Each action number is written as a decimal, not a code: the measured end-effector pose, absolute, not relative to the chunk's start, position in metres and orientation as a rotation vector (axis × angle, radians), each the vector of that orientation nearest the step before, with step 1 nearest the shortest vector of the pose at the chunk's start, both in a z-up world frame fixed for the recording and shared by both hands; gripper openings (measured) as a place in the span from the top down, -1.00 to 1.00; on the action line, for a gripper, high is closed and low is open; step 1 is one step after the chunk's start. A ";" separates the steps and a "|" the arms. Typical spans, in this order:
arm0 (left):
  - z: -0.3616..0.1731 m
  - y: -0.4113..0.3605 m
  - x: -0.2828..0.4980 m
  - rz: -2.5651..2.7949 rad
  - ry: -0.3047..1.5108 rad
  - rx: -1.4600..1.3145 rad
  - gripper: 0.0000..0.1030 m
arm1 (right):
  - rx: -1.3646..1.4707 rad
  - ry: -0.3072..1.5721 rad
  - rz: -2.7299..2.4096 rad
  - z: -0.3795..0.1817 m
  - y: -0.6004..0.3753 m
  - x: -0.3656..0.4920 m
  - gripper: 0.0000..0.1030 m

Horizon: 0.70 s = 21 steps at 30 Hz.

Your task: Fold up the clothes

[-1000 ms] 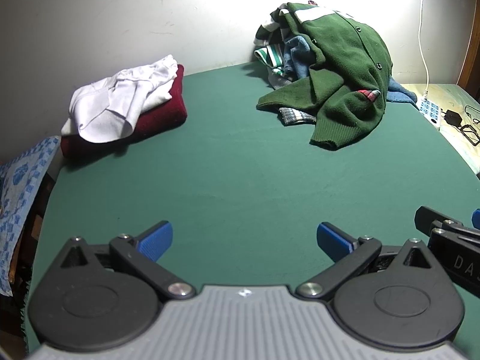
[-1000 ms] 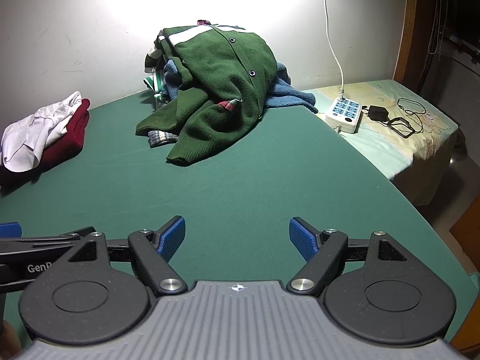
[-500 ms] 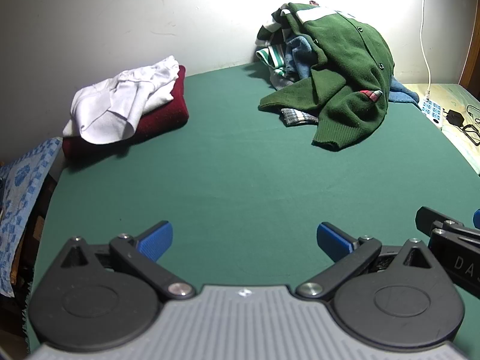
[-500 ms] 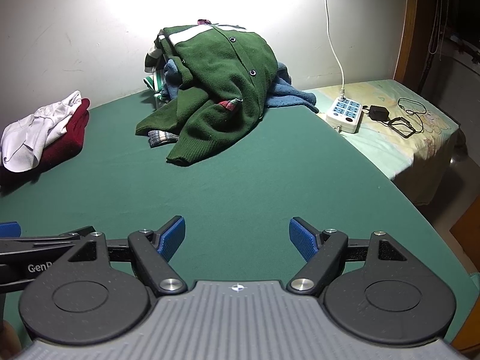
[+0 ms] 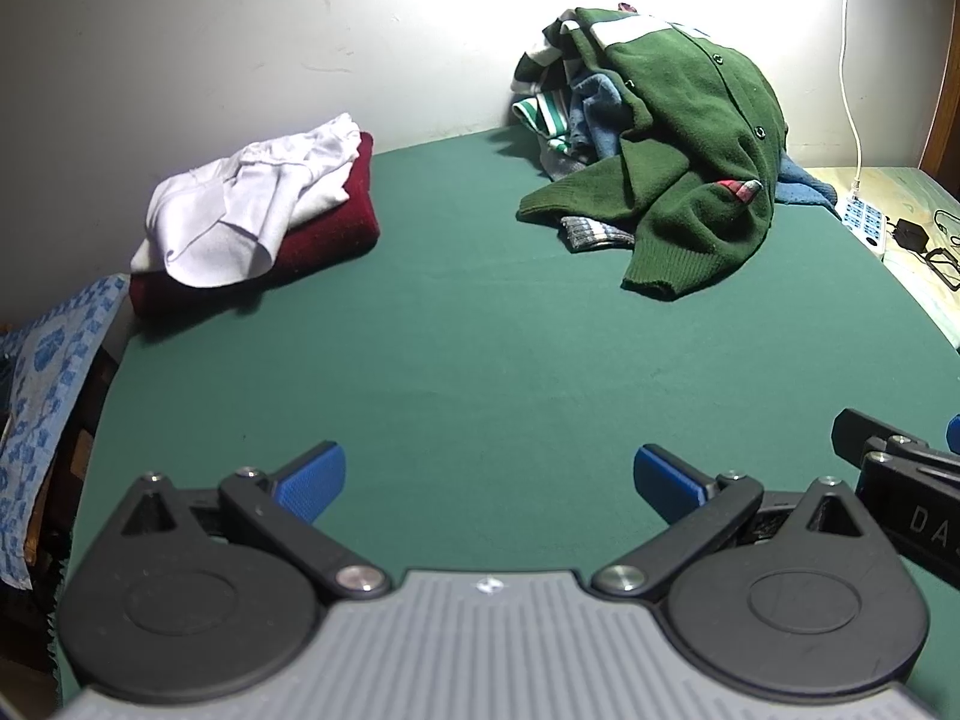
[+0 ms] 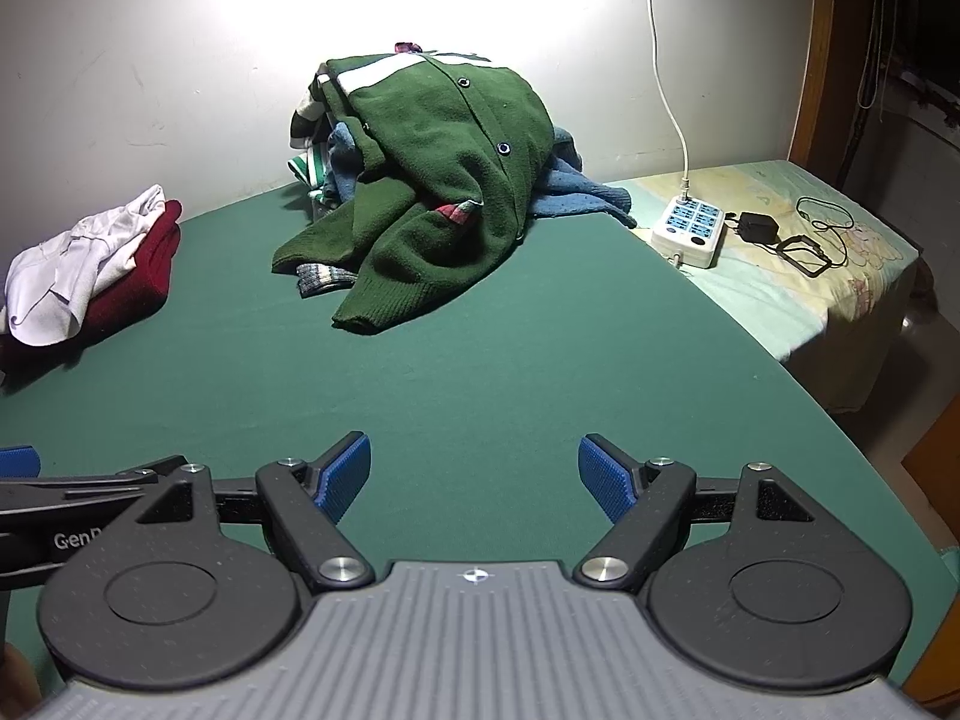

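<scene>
Hovering empty with jaws spread, left gripper reads "GenR", right gripper "DA".

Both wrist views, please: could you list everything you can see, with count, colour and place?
green cardigan: one, dark green, atop the heap by the wall
clothes heap: one, blue, striped and checked pieces, under the cardigan
white garment: one, white, on the red one
red garment: one, dark red, folded, far left
table cover: one, green, bare in the middle
power strip: one, white and blue, right side surface
adapter: one, black, beside the strip
patterned cloth: one, blue and white, left edge
left gripper: open, empty
right gripper: open, empty
</scene>
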State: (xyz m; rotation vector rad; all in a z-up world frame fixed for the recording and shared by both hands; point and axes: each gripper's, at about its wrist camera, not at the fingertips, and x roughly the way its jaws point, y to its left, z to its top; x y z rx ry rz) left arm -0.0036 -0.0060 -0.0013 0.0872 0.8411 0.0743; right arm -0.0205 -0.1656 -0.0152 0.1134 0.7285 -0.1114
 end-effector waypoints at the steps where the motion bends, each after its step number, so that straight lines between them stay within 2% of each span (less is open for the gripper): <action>1: -0.001 -0.006 -0.004 0.075 0.841 0.088 -0.99 | 0.113 0.728 -0.111 -0.015 -0.166 -0.021 -0.54; 21: -0.003 -0.014 -0.013 0.085 0.854 0.104 -0.99 | 0.116 0.733 -0.096 -0.019 -0.171 -0.029 -0.54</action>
